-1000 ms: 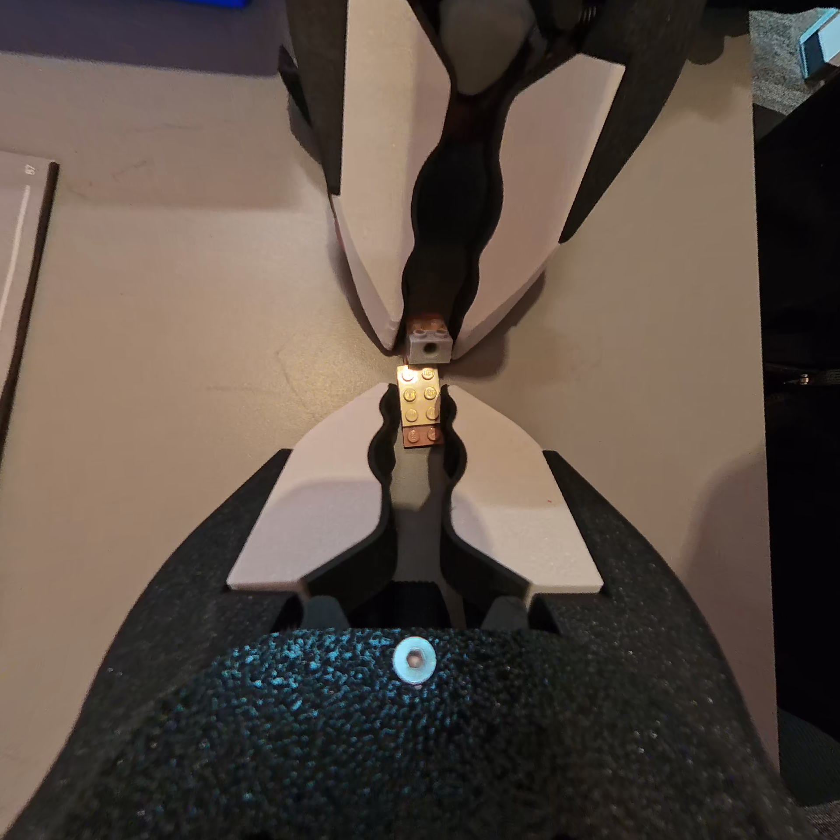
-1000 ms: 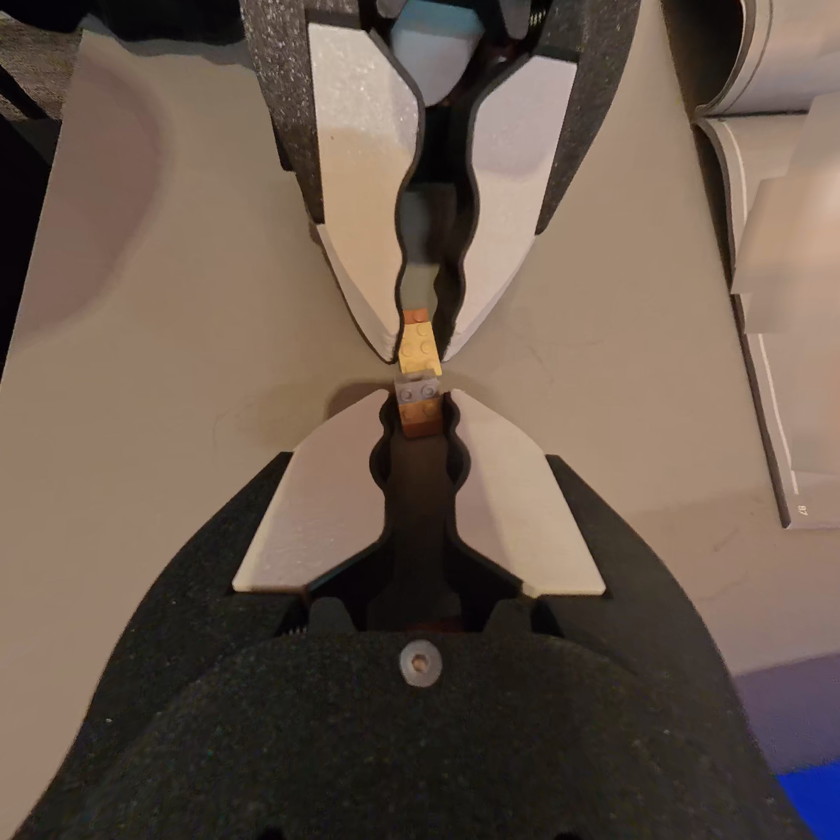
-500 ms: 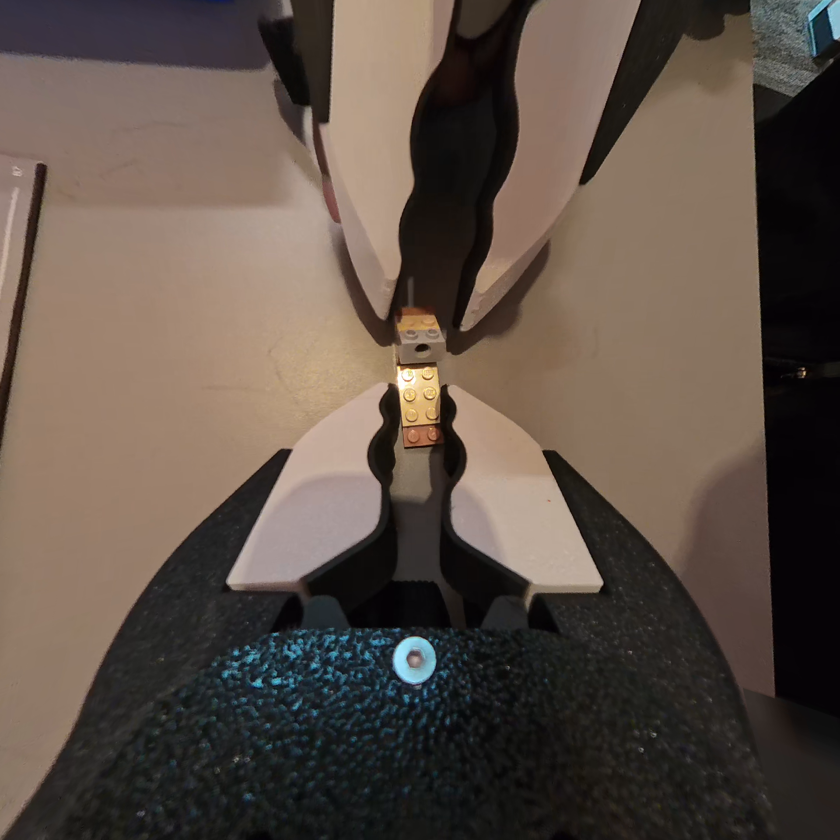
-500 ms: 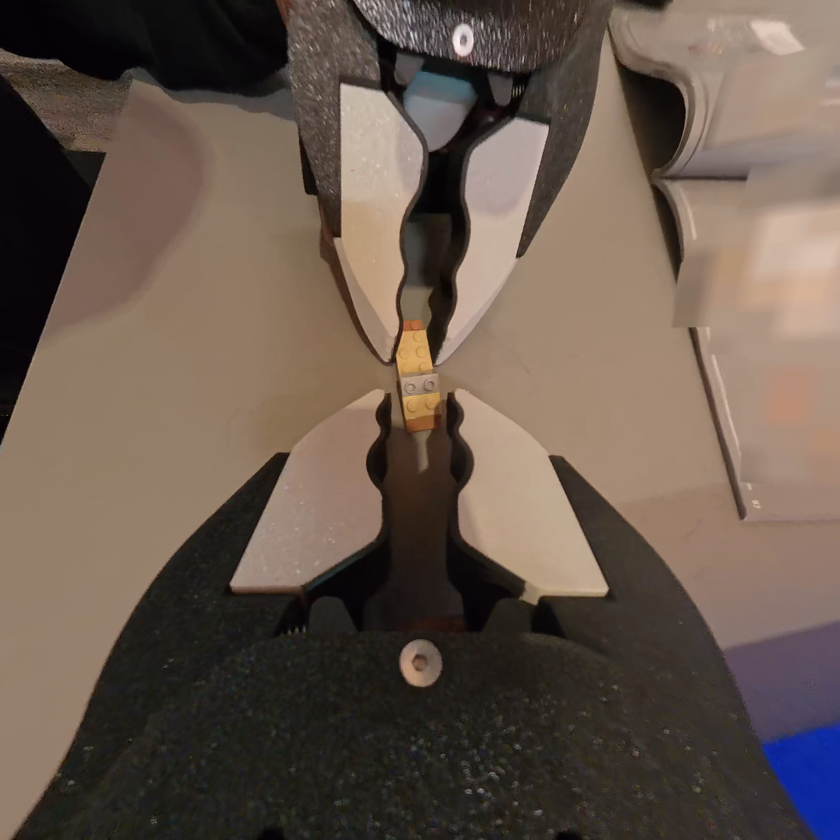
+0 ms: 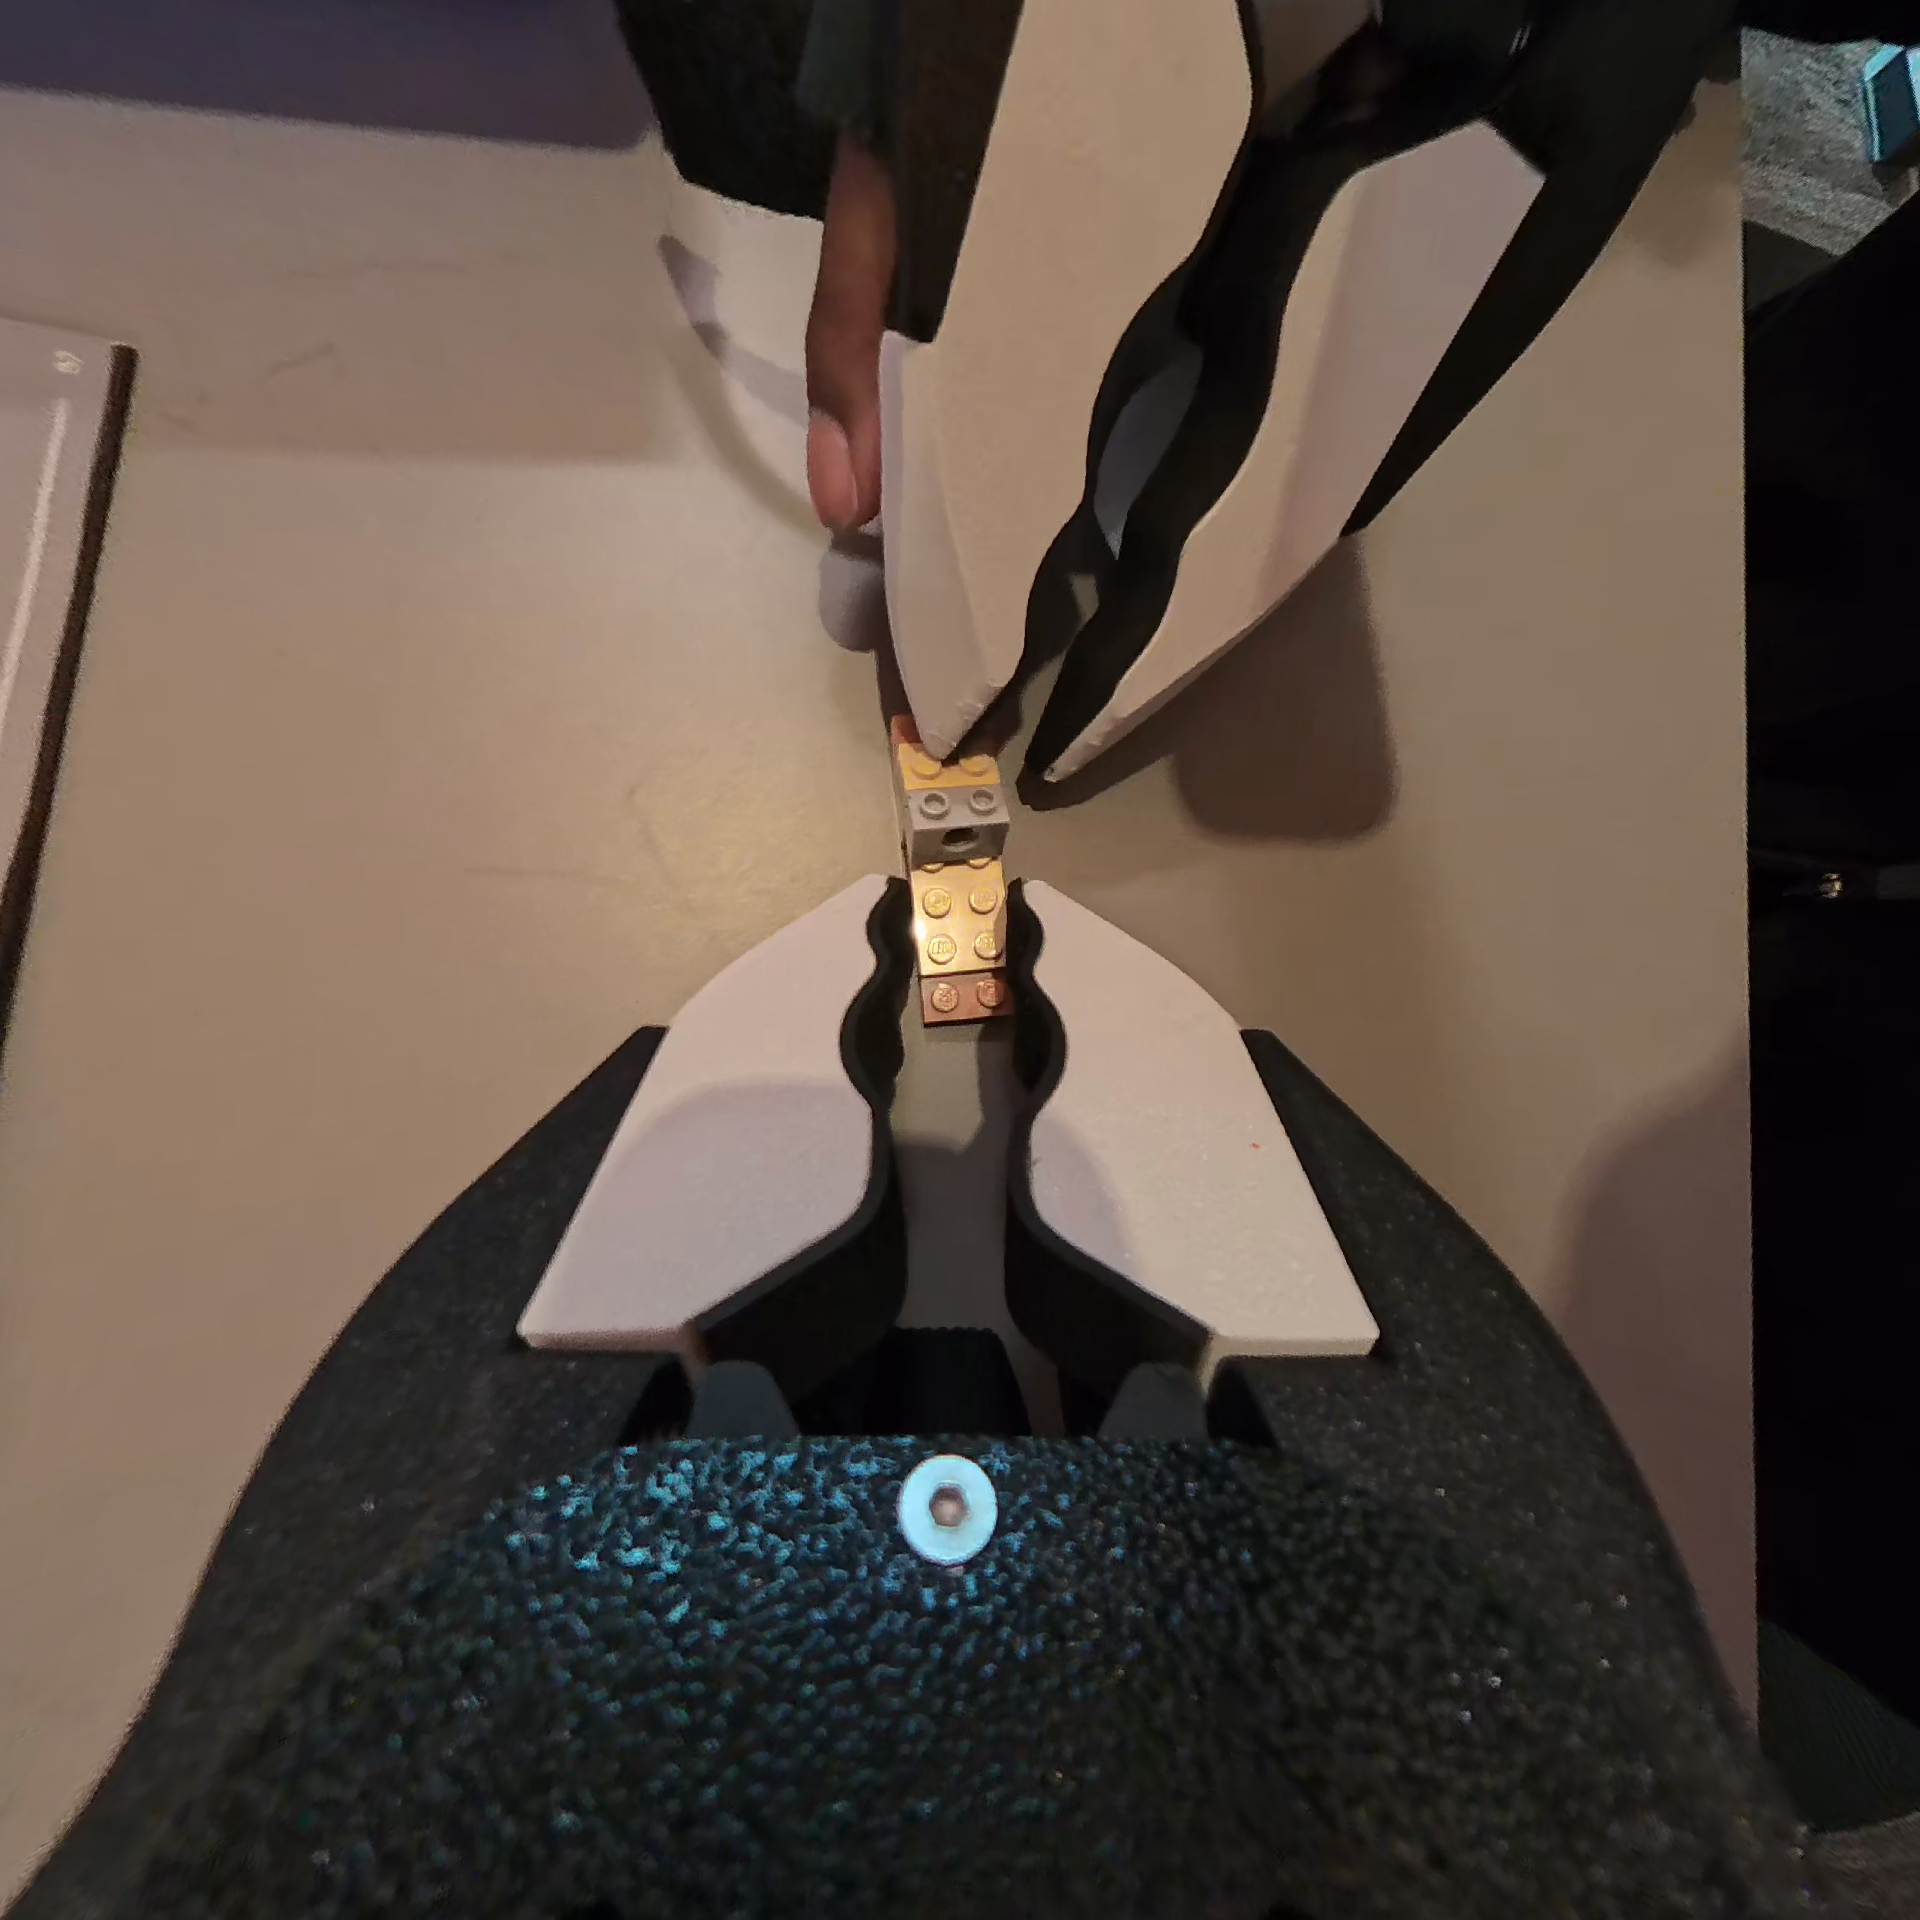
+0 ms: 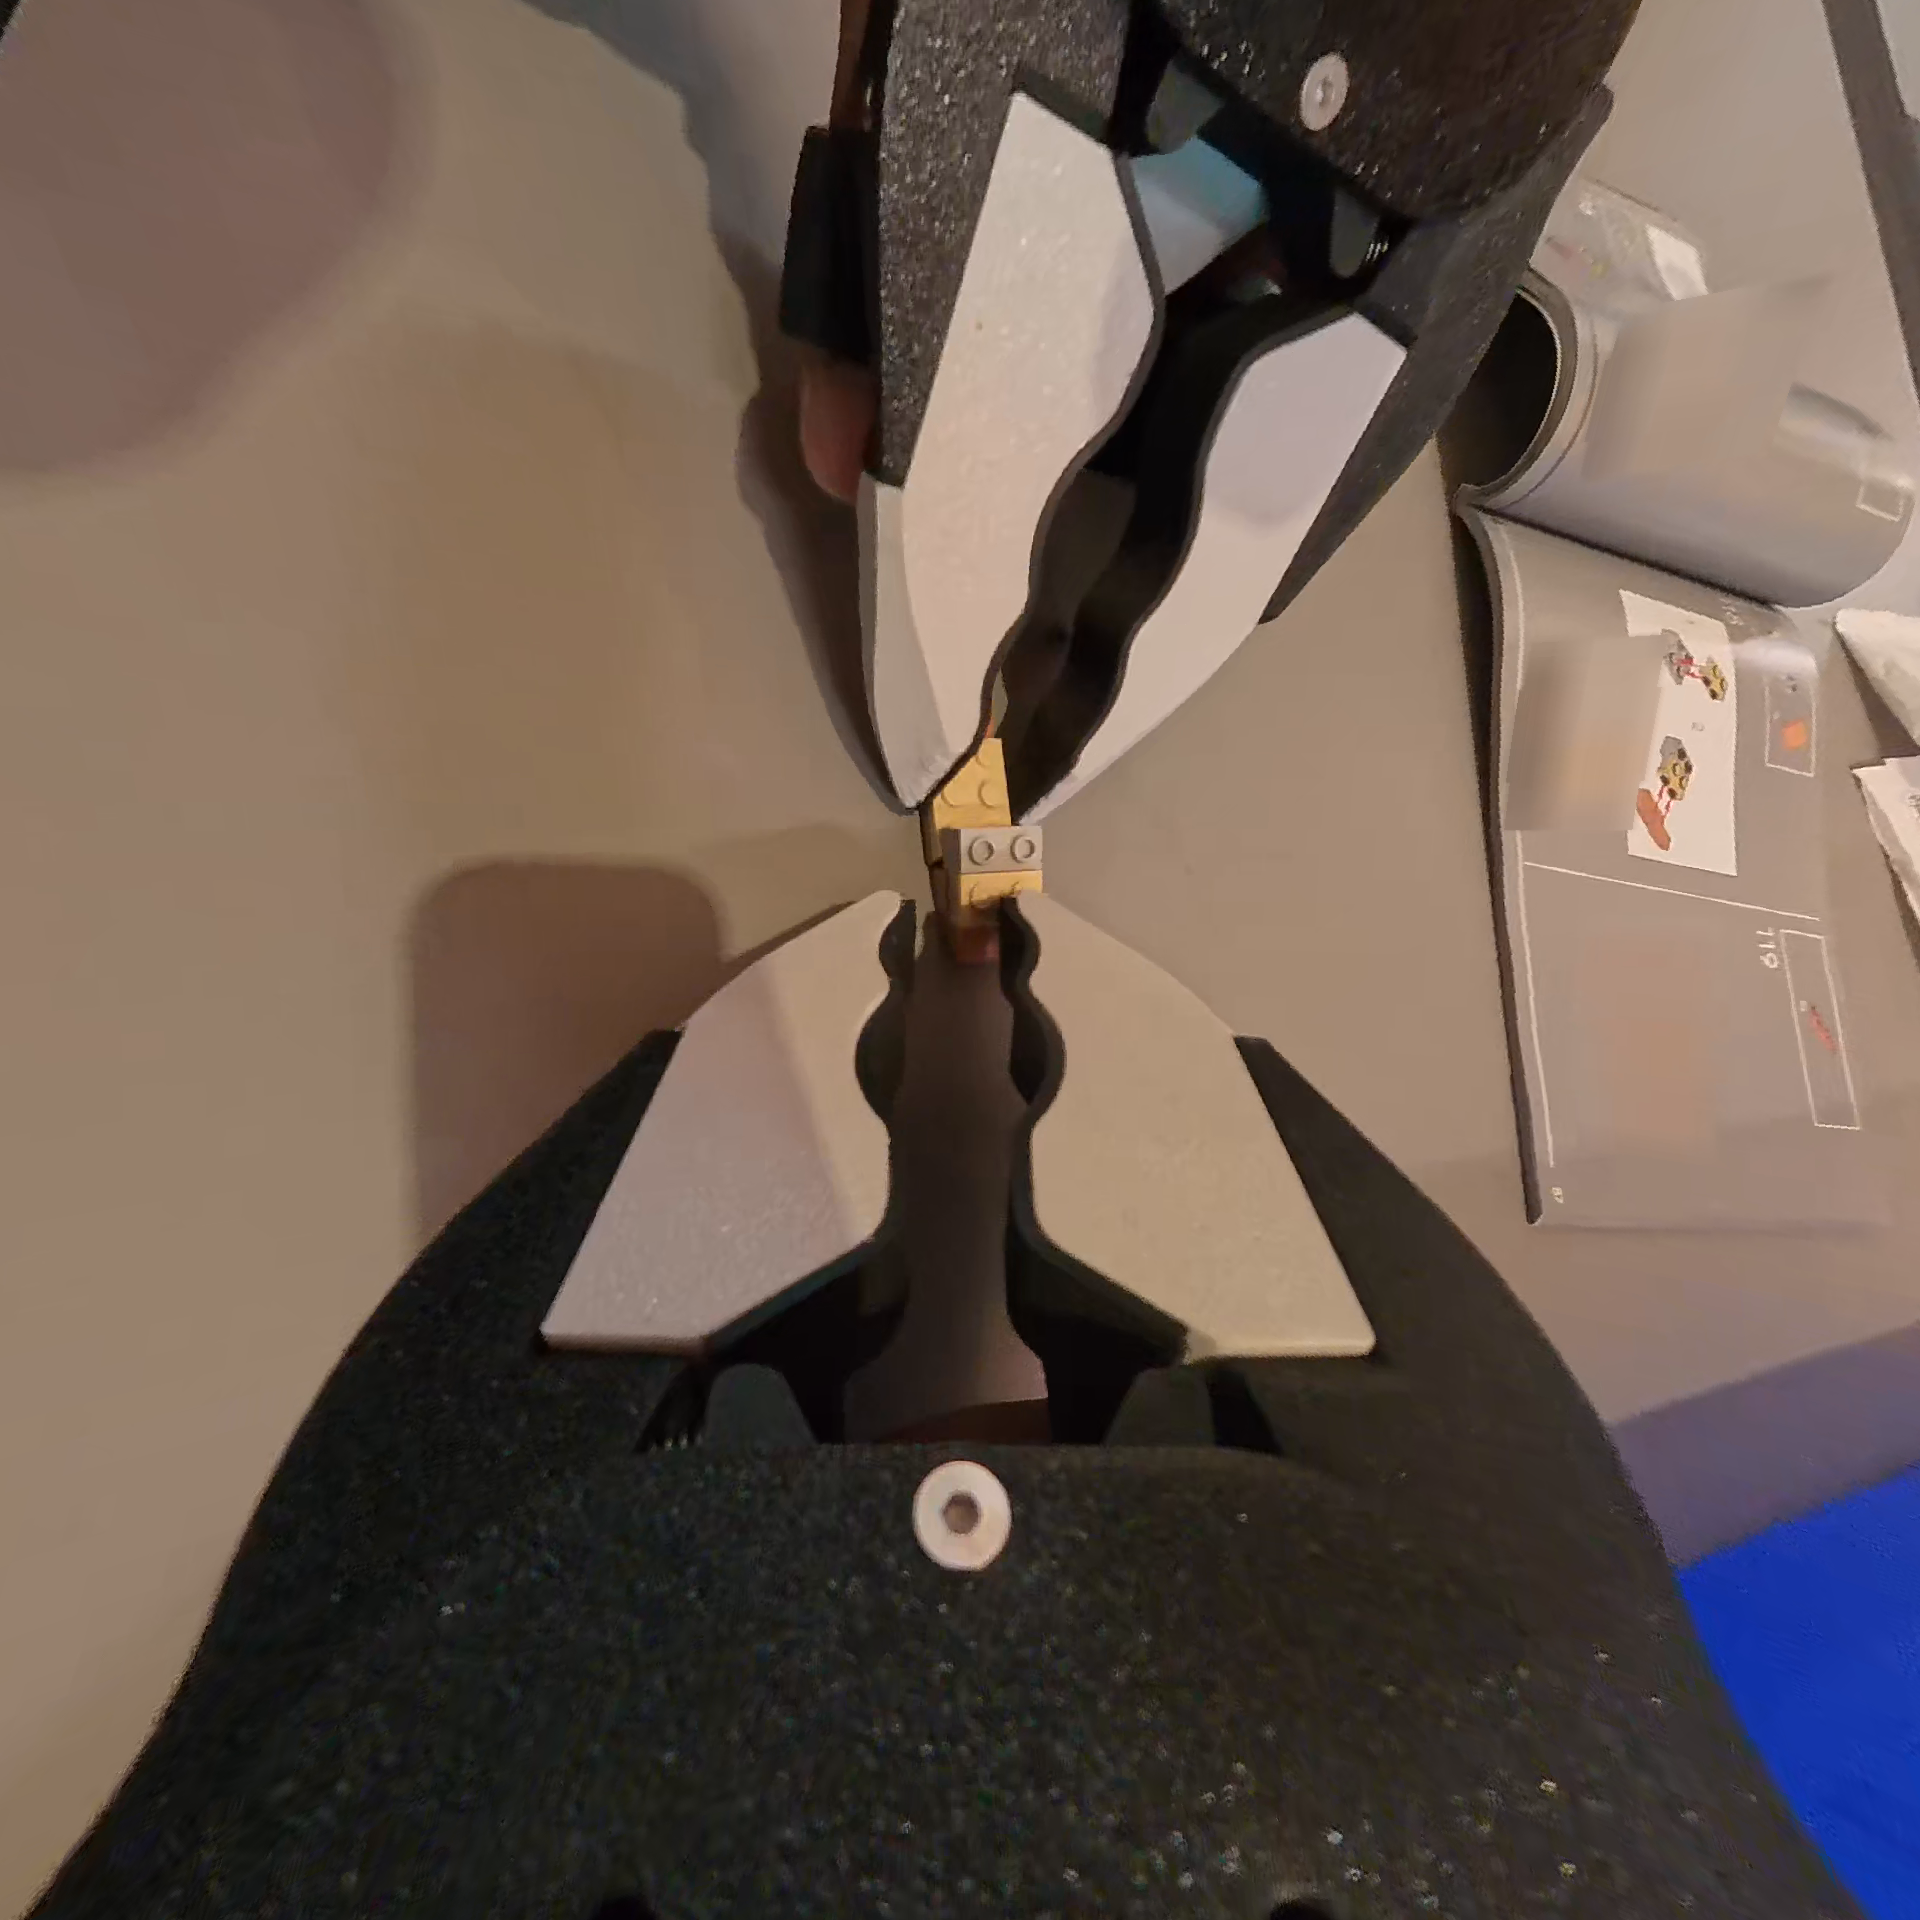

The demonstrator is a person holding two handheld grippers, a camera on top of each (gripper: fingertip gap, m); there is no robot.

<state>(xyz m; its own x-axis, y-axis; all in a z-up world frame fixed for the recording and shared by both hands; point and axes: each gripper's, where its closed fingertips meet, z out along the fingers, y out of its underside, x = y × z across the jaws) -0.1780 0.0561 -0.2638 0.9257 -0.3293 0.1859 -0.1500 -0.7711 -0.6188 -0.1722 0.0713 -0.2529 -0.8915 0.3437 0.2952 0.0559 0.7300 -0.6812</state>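
Observation:
My left gripper [image 5: 956, 894] is shut on a small brick assembly [image 5: 958, 940]. It is a yellow studded plate with a brown plate [image 5: 966, 1000] at the near end. A grey brick with a side hole [image 5: 958, 816] sits on the yellow plate just beyond my fingertips. My right gripper [image 5: 997, 758] comes in tilted from the far side. One of its fingertips [image 5: 940, 727] rests on the far yellow end and the other stands clear to the right. In the right wrist view the grey brick [image 6: 1001, 850] lies between the left gripper [image 6: 977, 795] and my right gripper [image 6: 956, 914], which is open.
An open instruction booklet [image 6: 1662, 831] lies on the tan table [image 6: 416, 623] to the right in the right wrist view, and its edge [image 5: 52, 520] shows at the left in the left wrist view. A blue surface [image 6: 1818, 1662] is at lower right. The table edge [image 5: 1740, 935] is near. Only a small space, under 4 cm, lies between the two pairs of fingers.
The right gripper brought the grey brick piece onto the left's yellow plate and let it go. It then tilted, and its fingers narrowed with one tip on the far end. The left grasp held.

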